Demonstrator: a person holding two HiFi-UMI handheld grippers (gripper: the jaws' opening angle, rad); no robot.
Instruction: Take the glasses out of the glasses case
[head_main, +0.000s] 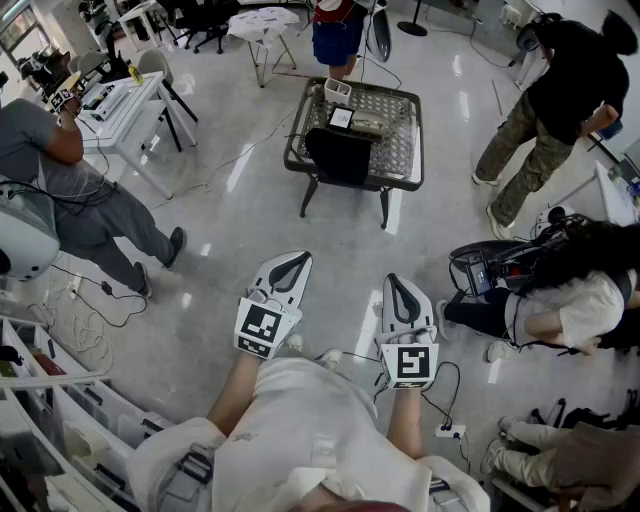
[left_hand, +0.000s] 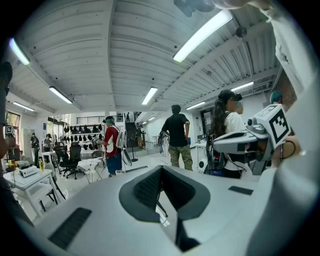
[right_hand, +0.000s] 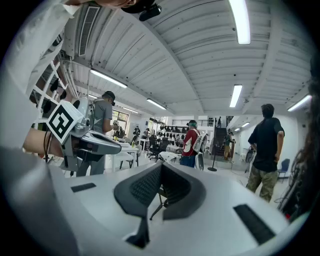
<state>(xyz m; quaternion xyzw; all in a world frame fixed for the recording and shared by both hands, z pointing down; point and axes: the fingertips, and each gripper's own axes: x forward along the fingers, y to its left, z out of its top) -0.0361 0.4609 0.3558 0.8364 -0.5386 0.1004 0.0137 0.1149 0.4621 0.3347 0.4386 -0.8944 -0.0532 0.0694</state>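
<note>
A low wire-mesh table (head_main: 400, 150) stands on the floor some way ahead of me. On its near left part lies a large black case-like object (head_main: 339, 156); whether it is the glasses case I cannot tell, and no glasses show. My left gripper (head_main: 296, 262) and right gripper (head_main: 397, 284) are held side by side at waist height, well short of the table and pointing toward it. In the left gripper view the left gripper (left_hand: 161, 171) has its jaws closed together with nothing between them. The right gripper (right_hand: 161, 169) is shut and empty in the same way.
A small white box (head_main: 338, 91), a card (head_main: 341, 117) and a shiny item (head_main: 371, 127) also lie on the table. People stand or sit around: one at left (head_main: 70, 180), one behind the table (head_main: 338, 30), one at right (head_main: 560, 90), one seated (head_main: 560, 300). Cables cross the floor (head_main: 90, 320).
</note>
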